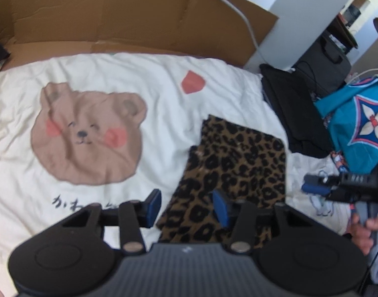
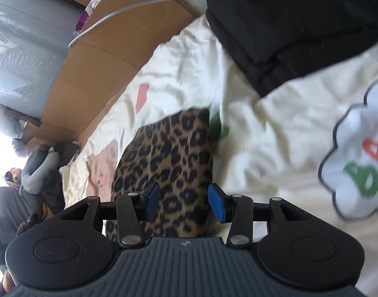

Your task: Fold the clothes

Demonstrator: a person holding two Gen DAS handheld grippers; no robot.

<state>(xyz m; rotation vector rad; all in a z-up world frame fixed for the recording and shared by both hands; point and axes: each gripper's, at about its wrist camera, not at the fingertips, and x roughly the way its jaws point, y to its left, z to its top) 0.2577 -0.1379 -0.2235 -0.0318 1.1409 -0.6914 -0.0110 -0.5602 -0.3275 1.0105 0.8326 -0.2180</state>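
Observation:
A folded leopard-print garment (image 1: pixel 236 163) lies flat on the cream bedspread (image 1: pixel 139 79), right of its printed bear face. My left gripper (image 1: pixel 187 208) hovers over the garment's near left edge, open, with nothing between its blue pads. The right wrist view shows the same leopard garment (image 2: pixel 169 153) below my right gripper (image 2: pixel 184 204), which is open and holds nothing. The right gripper (image 1: pixel 312 185) also appears in the left wrist view at the far right, held by a hand (image 1: pixel 364 230).
A folded black garment (image 2: pixel 293 32) lies on the bed beyond the leopard one. Brown cardboard (image 1: pixel 114 12) stands along the bed's far side with a white cable (image 2: pixel 129 7) over it. A teal patterned cloth (image 1: pixel 362 128) is at the right. A white cloud-shaped print (image 2: pixel 360 153) marks the bedspread.

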